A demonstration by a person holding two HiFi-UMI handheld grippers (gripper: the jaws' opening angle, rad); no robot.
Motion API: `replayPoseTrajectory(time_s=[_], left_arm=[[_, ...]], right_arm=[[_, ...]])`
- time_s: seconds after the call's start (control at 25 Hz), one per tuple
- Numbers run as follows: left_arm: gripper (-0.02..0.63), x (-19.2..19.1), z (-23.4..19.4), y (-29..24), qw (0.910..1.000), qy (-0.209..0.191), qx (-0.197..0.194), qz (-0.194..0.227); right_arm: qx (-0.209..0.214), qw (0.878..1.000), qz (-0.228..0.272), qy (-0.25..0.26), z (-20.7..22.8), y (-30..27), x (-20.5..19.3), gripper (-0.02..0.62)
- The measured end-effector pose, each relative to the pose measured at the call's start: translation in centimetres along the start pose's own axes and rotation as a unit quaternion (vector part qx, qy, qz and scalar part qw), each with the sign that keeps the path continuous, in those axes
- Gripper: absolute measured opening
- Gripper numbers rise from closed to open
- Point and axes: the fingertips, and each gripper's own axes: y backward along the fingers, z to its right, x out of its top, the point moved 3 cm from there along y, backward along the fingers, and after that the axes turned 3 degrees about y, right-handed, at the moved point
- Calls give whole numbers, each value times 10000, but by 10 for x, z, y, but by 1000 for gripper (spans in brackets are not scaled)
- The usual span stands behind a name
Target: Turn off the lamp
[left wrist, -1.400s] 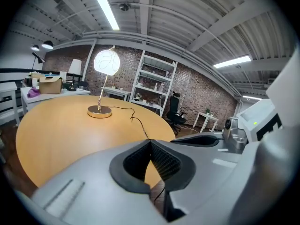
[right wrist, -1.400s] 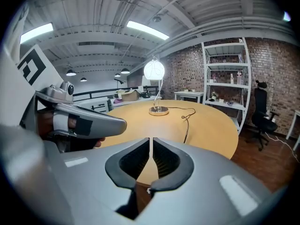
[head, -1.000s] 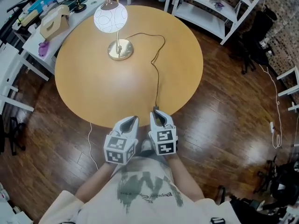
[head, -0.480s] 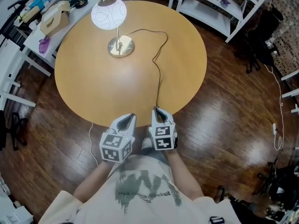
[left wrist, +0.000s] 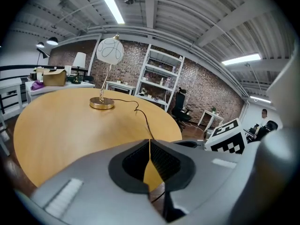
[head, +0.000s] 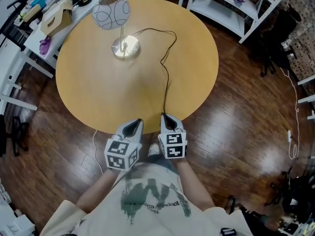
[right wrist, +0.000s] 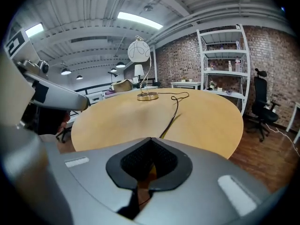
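A lamp with a white globe shade and a round brass base stands at the far side of the round wooden table. The globe looks grey and unlit. Its dark cord runs across the top and drops over the near edge. My left gripper and right gripper hover side by side at that near edge, far from the lamp, both shut and empty. The left gripper view shows the lamp and cord ahead; the right gripper view shows the lamp too.
White shelving stands beyond the table at the right. A side desk with a cardboard box is at the far left. A dark office chair sits on the wooden floor to the right. A thin white cable lies on the floor.
The lamp's globe glowed bright before and is now dull and grey. Both grippers have stayed at the table's near edge.
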Motion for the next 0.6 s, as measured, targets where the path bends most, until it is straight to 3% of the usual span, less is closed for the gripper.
replayPoseTrajectory(time_s=[0.4, 0.6], left_arm=[[-3, 9, 0, 5, 10000, 3, 38, 78], [-3, 15, -6, 22, 9998, -3, 69, 197]], right_arm=[[-47, 9999, -148, 54, -1, -2, 5, 0], [-78, 9999, 129, 10, -11, 16, 32, 2]])
